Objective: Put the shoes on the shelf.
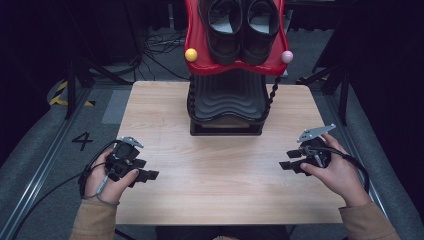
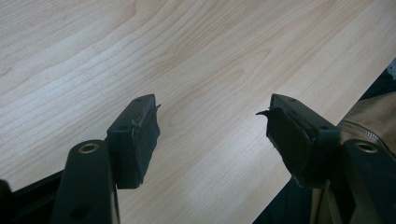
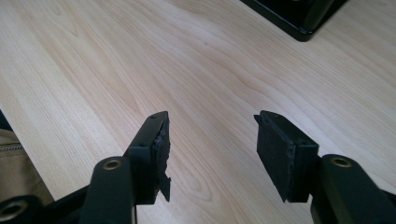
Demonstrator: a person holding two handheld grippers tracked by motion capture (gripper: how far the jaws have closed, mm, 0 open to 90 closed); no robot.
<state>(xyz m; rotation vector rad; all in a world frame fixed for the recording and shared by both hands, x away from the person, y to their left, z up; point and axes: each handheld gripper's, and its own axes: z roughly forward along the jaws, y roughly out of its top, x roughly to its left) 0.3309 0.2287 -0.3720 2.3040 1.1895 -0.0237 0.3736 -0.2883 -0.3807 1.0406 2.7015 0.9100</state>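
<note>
Numeral "4" on floor; left gripper, right gripper, jaws apart, empty.

A rack stands at the table's far middle; shoes sit on its top tray.

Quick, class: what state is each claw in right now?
Left claw: open, holding nothing.
Right claw: open, holding nothing.

Dim room, grey floor w/ cables
</note>
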